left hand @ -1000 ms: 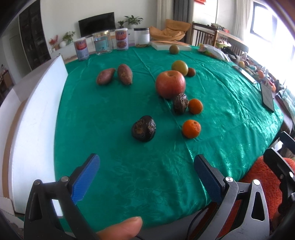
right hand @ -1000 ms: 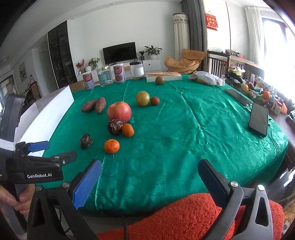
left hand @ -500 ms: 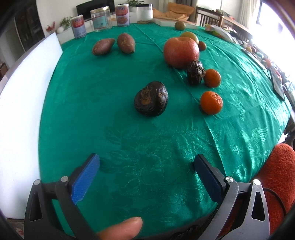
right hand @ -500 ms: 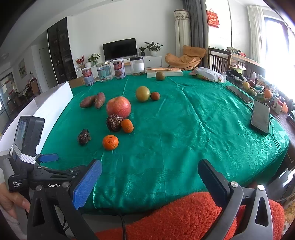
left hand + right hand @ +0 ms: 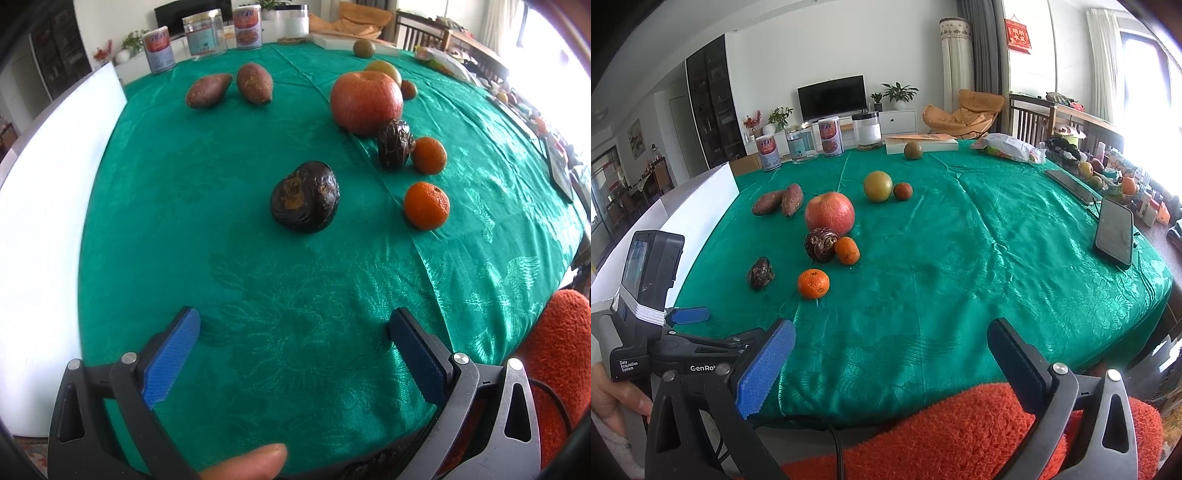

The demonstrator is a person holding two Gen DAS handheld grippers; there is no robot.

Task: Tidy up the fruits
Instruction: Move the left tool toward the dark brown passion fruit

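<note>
Green patterned cloth (image 5: 979, 258) covers desk. Four jars and tins (image 5: 831, 137) in row at far edge; flat pale box (image 5: 923, 143) beside them. Two dark phones (image 5: 1114, 232) lie near right edge. White foam board (image 5: 44, 206) runs along left side. Orange fuzzy cushion (image 5: 942, 432) at near edge. Television (image 5: 832, 96) and potted plants (image 5: 899, 93) against far wall.

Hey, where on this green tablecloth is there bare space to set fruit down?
Widest bare patch: the tablecloth between the red apple cluster and the phone. Also free: the near strip ahead of the left gripper, before the dark wrinkled fruit. Crowded: around the apple, where the mandarins and another dark fruit sit close.
</note>
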